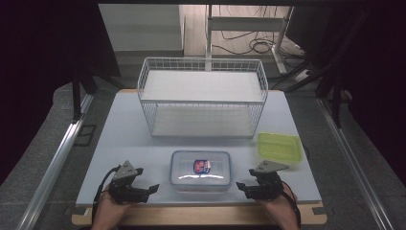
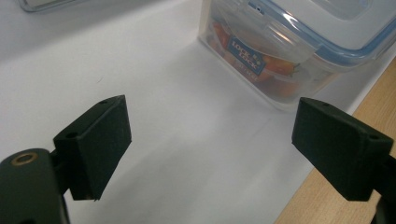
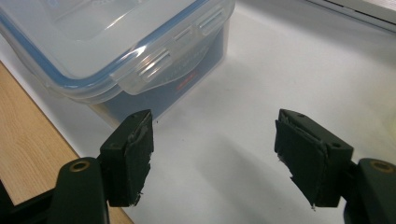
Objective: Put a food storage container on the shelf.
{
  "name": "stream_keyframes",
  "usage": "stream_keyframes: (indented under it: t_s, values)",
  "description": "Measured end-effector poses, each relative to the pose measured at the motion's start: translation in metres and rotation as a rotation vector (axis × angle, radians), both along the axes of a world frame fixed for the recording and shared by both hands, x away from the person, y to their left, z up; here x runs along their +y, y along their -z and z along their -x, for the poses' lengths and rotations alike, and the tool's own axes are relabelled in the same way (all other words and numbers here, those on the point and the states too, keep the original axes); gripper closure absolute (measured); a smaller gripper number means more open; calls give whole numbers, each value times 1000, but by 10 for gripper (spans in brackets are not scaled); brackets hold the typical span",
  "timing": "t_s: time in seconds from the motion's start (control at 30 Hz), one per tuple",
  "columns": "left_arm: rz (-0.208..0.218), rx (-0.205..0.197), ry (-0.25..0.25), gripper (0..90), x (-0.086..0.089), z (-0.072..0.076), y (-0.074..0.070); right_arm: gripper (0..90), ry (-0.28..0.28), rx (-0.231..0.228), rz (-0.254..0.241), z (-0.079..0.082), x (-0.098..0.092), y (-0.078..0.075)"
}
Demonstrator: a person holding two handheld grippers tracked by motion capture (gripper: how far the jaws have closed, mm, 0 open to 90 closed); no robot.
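Grippers flank a clear lidded container [image 1: 200, 170] that sits at the lower middle of the high view, on the white table [image 1: 124, 139] near its front edge. Left gripper [image 1: 152, 188] lies at the lower left of that frame, right gripper [image 1: 239, 185] at the lower right; each stands just beside one short end of the box and apart from it. Both sets of jaws stand wide apart with nothing between them, as each gripper view shows bare tabletop in the gap. Lid is on, and the side latches [image 3: 154, 63] look folded down against the wall, though glare on the plastic makes that hard to confirm. Food of an orange-red colour shows through the wall in the left gripper view. Judging from this, closing the box seems done and the container is released; what may be left is moving it, perhaps into the white wire shelf rack [image 1: 202, 96] at the upper middle. A green tray [image 1: 279, 147] rests at the right, untouched
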State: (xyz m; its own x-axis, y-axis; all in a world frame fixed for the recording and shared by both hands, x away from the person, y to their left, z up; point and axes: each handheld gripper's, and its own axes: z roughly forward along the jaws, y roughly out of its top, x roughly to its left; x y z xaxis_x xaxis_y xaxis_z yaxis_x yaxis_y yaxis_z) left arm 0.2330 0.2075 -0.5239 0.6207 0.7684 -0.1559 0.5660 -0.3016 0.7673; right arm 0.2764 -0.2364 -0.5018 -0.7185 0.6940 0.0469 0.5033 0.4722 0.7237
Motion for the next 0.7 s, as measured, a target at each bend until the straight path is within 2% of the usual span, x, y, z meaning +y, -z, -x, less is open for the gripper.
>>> stream_keyframes:
  t_s: [0.23,0.33,0.4,0.53,0.6,0.7]
  values:
    - [8,13,-2,85,-1,-2,0,289,11,4,-9,0,1,-3]
    - [1,-1,10,77,-2,-2,0,290,21,0,-23,0,0,-9]
    - [11,-8,15,83,-2,-3,-3,283,26,4,-39,0,0,-13]
    - [40,-24,47,83,-6,-9,-9,212,27,54,-75,-5,2,-19]
    - [46,-28,52,82,-7,-10,-10,208,23,54,-88,-6,3,-20]
    - [37,-24,62,80,-13,-17,-21,187,13,40,-122,-9,8,-27]
